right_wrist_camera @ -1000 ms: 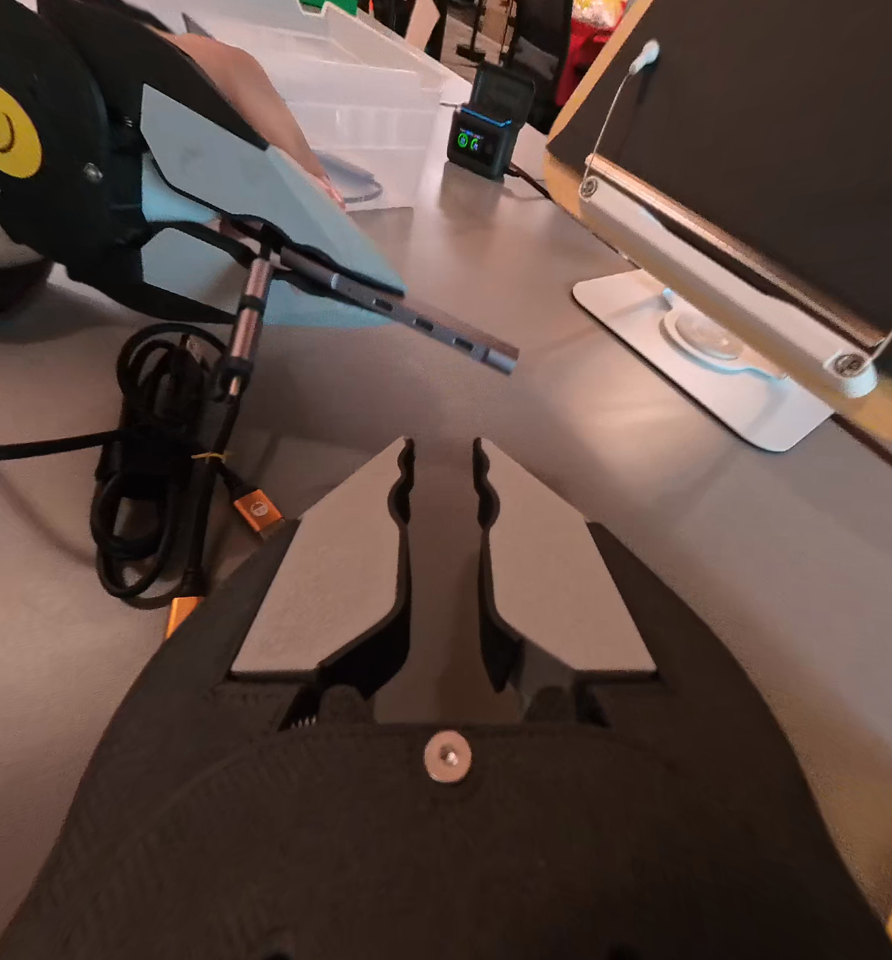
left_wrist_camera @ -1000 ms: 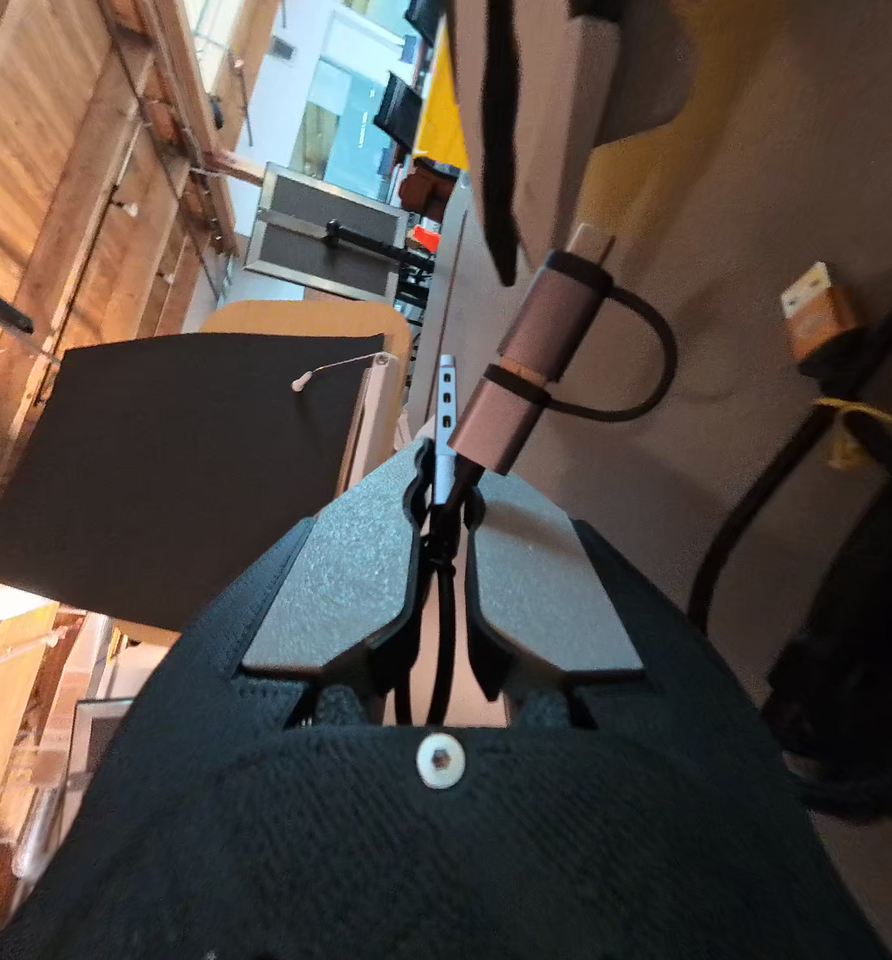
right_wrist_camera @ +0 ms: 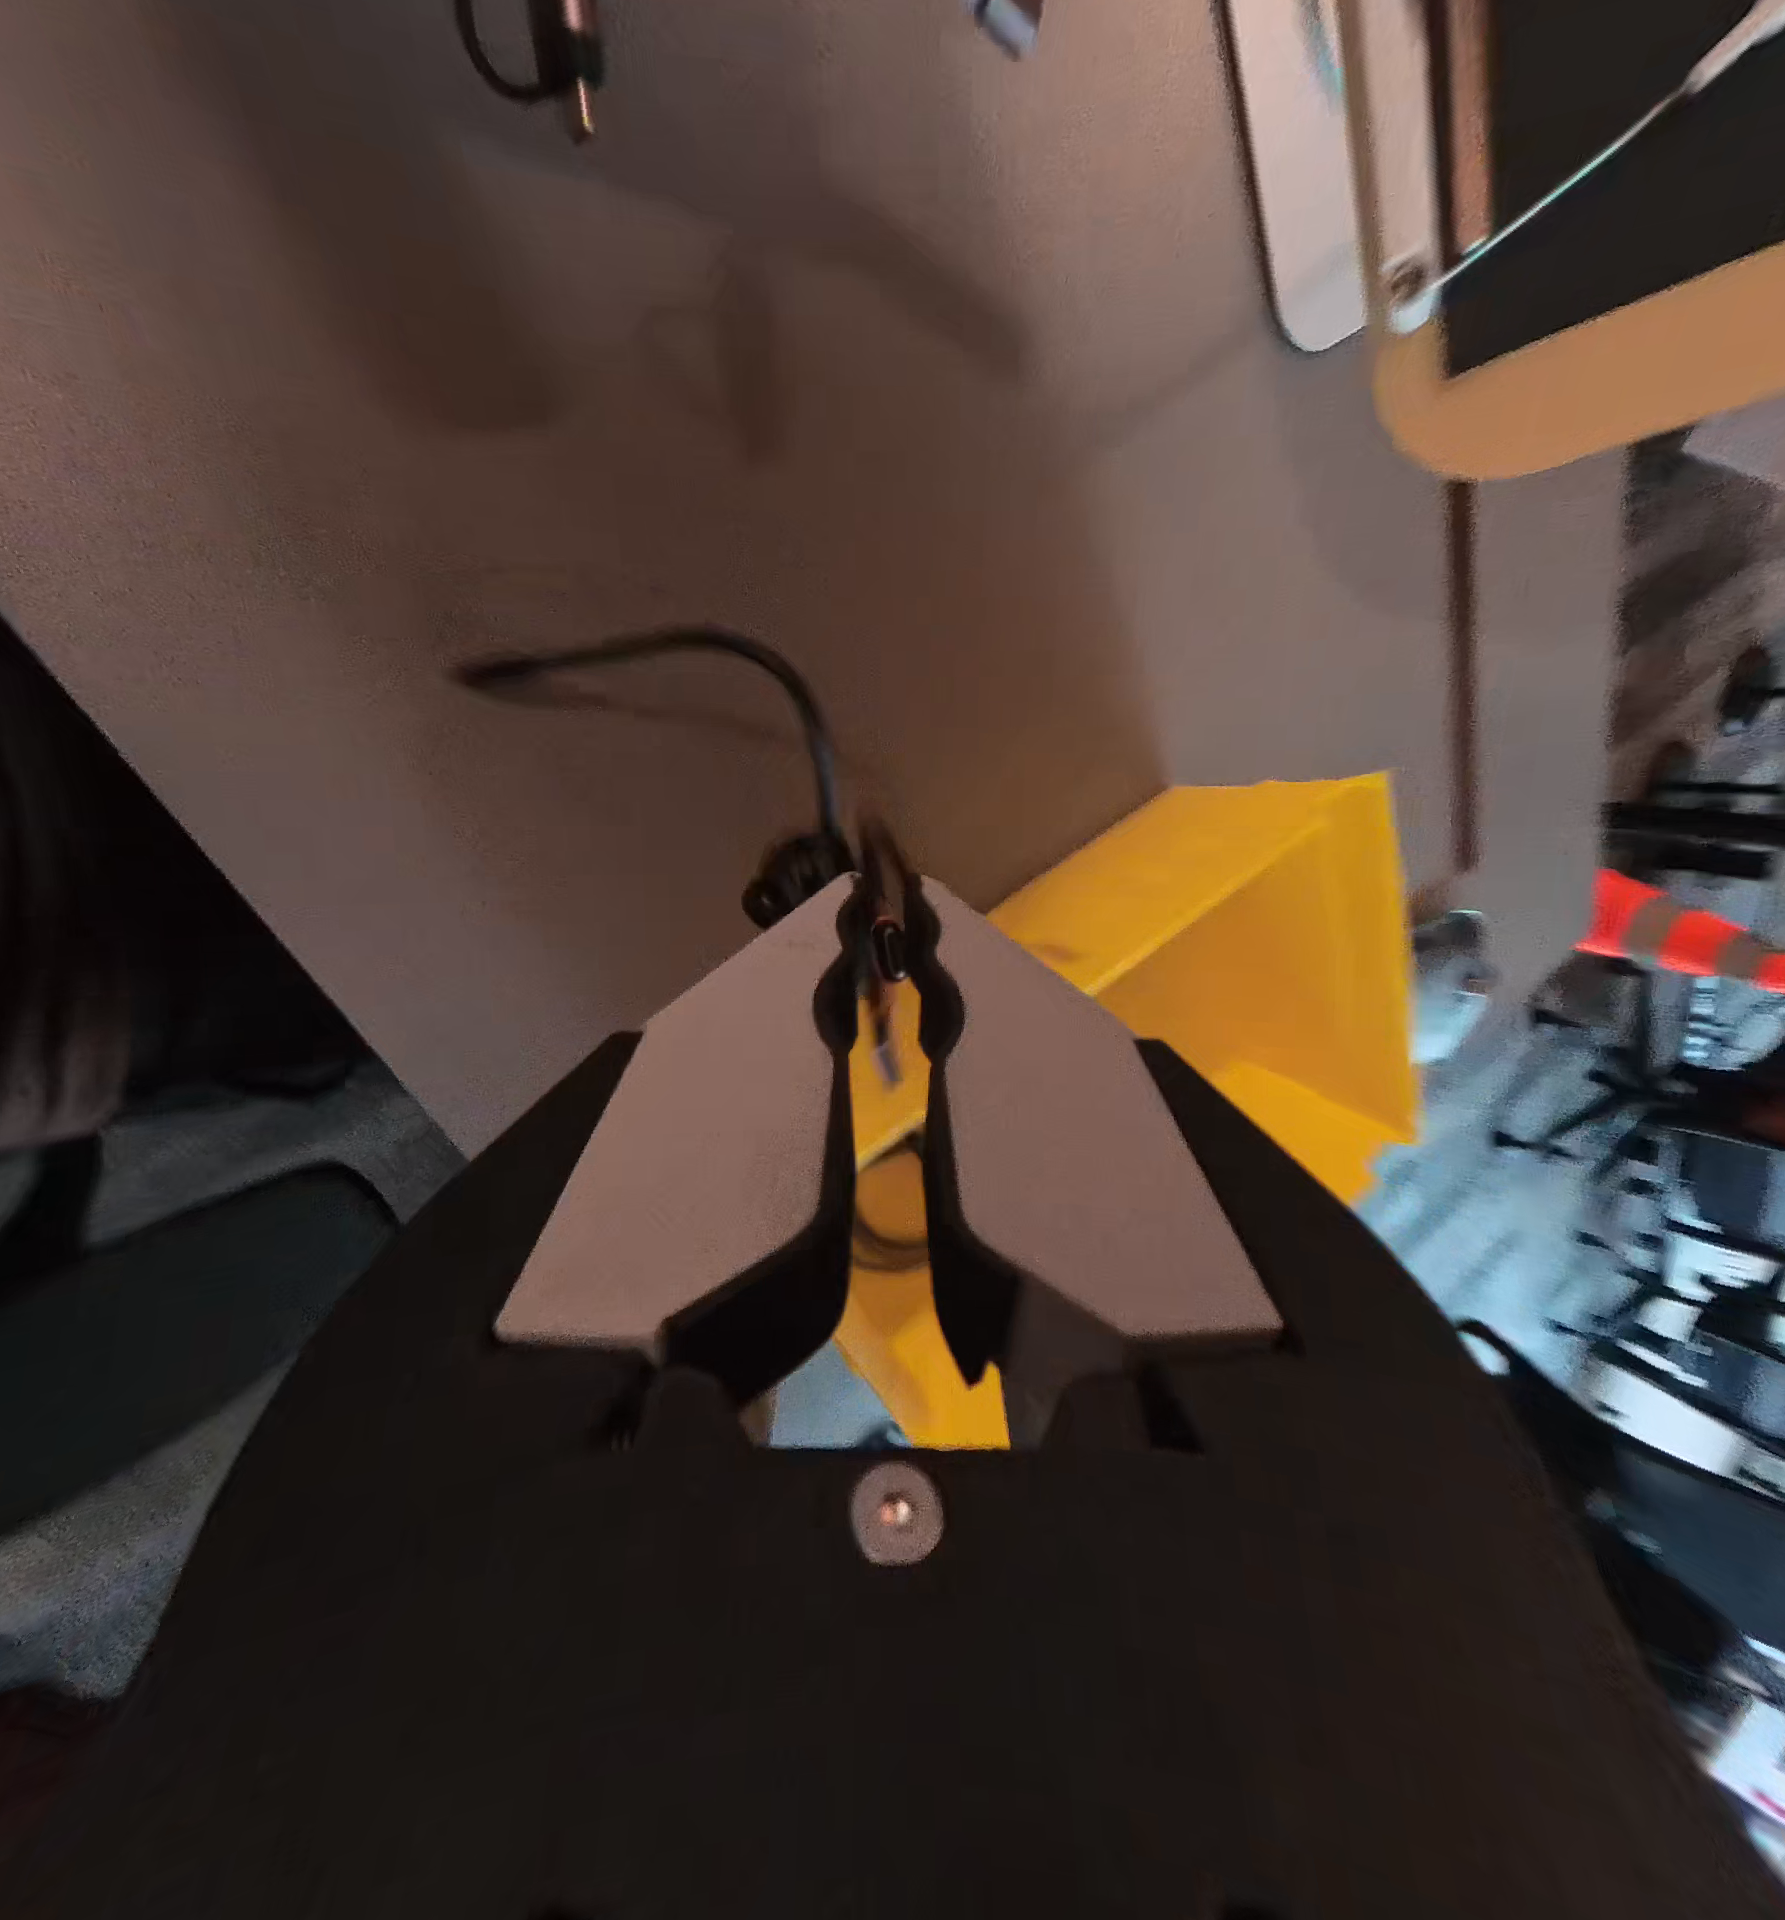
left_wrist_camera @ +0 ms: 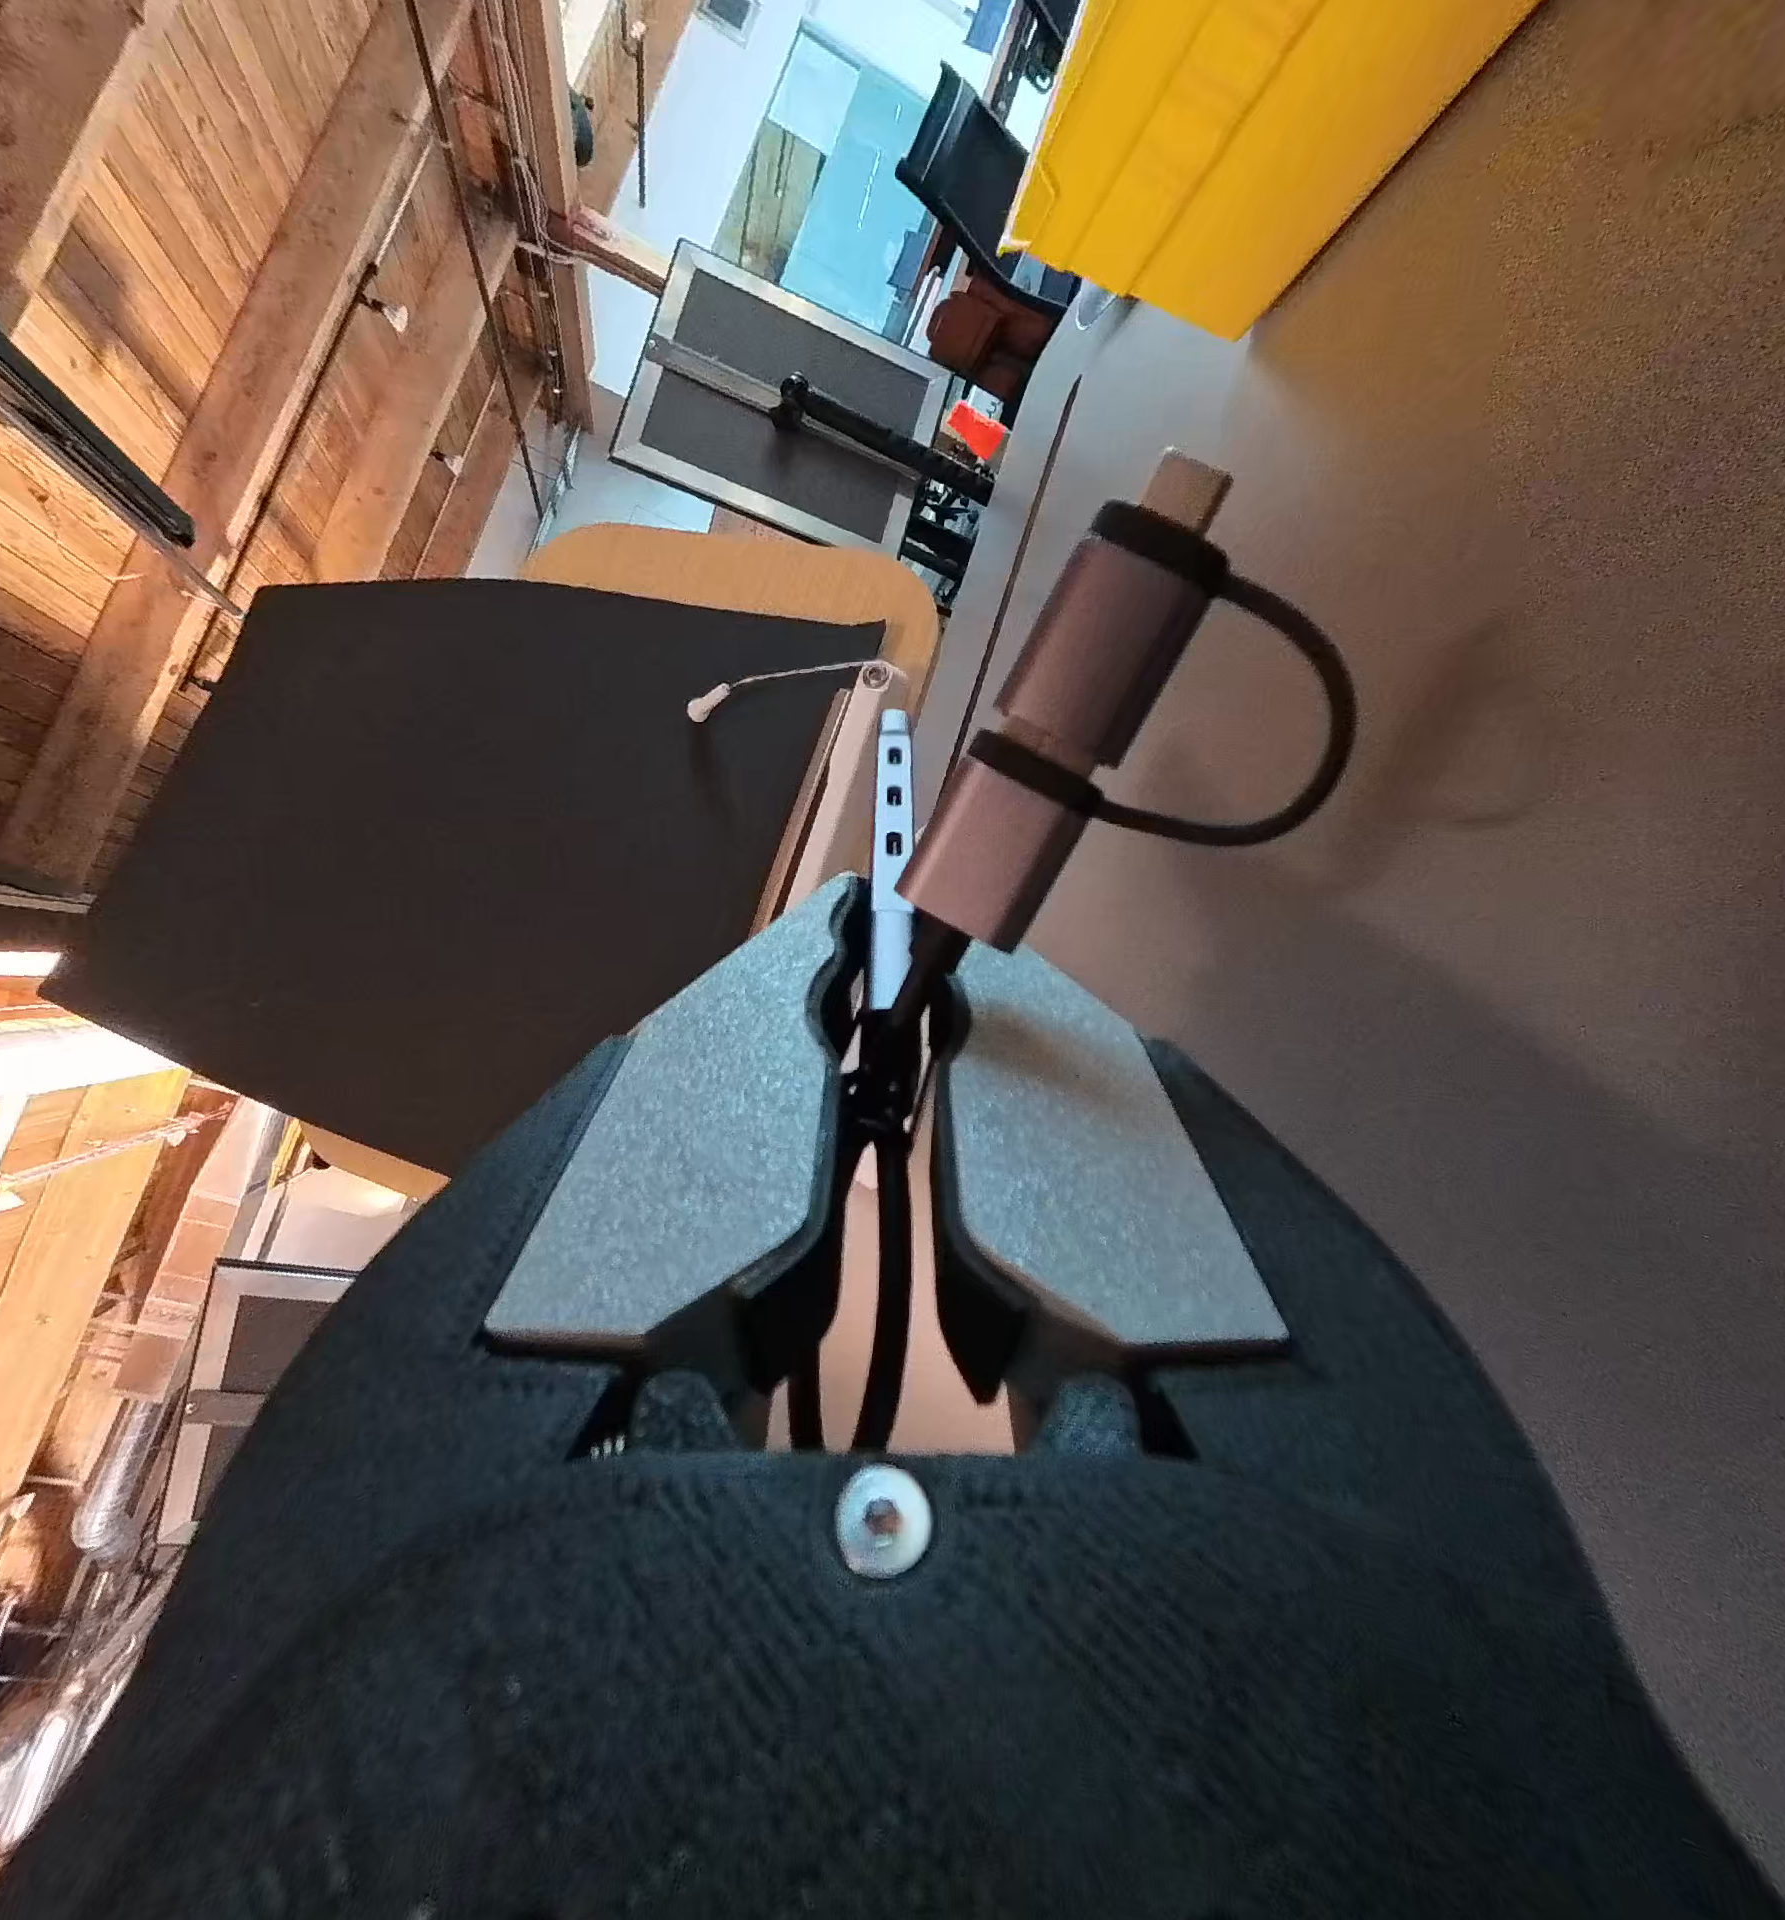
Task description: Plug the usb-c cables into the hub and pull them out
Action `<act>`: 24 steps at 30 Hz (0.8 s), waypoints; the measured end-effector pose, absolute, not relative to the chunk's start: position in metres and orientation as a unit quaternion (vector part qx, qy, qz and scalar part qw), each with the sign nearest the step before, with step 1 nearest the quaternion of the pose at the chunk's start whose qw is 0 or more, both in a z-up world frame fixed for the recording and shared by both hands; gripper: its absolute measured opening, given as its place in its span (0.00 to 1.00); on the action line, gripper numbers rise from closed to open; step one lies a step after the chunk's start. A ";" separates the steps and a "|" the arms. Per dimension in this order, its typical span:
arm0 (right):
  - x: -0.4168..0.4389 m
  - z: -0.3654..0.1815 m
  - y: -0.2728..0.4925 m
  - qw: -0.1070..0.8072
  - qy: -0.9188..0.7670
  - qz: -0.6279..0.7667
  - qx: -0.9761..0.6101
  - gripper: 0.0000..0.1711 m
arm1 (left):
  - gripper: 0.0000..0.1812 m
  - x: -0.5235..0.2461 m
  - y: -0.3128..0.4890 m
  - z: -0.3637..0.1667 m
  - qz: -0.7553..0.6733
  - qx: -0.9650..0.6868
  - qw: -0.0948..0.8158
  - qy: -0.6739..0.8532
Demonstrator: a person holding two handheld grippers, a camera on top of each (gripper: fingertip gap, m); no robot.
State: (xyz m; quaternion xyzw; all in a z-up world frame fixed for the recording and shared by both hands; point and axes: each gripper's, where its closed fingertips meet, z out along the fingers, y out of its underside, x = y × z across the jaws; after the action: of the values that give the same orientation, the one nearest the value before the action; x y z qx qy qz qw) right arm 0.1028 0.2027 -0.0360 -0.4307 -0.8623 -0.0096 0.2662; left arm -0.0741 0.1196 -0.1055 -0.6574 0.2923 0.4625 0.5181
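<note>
A second ago the right gripper (right_wrist_camera: 883, 940) gaped empty; it now pinches a black cable plug (right_wrist_camera: 890, 948) at 12 o'clock. The left gripper (left_wrist_camera: 893, 956) stays clamped on the silver hub (left_wrist_camera: 893, 800) above the tan table (left_wrist_camera: 1542, 935), yellow bin (left_wrist_camera: 1210, 145) at 1 o'clock.

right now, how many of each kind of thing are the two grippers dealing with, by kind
grippers: 2, the left gripper and the right gripper
hubs: 1, the silver hub held edge-on between the left fingers
connector plugs: 2, the bronze plug with its looped tether beside the hub, and the dark plug pinched by the right gripper
total: 5
</note>
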 end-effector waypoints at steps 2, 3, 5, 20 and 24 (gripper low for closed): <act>0.095 -0.018 0.192 0.256 -0.880 -0.065 -0.395 0.01 | 0.04 -0.073 0.120 -0.105 0.464 -0.656 0.518 0.295; 0.085 -0.018 0.182 0.250 -0.890 -0.075 -0.374 0.02 | 0.04 -0.073 0.119 -0.106 0.465 -0.656 0.516 0.294; 0.054 -0.040 0.150 0.220 -0.911 -0.042 -0.347 0.01 | 0.04 -0.075 0.118 -0.106 0.467 -0.657 0.514 0.291; -0.009 -0.147 0.141 0.058 -0.826 0.267 -0.493 0.12 | 0.03 -0.095 0.111 -0.115 0.455 -0.680 0.502 0.280; 0.015 -0.138 0.132 0.035 -0.810 0.316 -0.493 0.15 | 0.04 -0.085 0.114 -0.126 0.453 -0.677 0.490 0.311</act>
State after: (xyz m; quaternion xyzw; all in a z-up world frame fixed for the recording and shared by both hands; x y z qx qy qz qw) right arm 0.0153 0.1323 -0.1375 -0.4932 -0.8097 0.3160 0.0351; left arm -0.0849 0.1143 -0.1259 -0.6772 0.3110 0.4528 0.4896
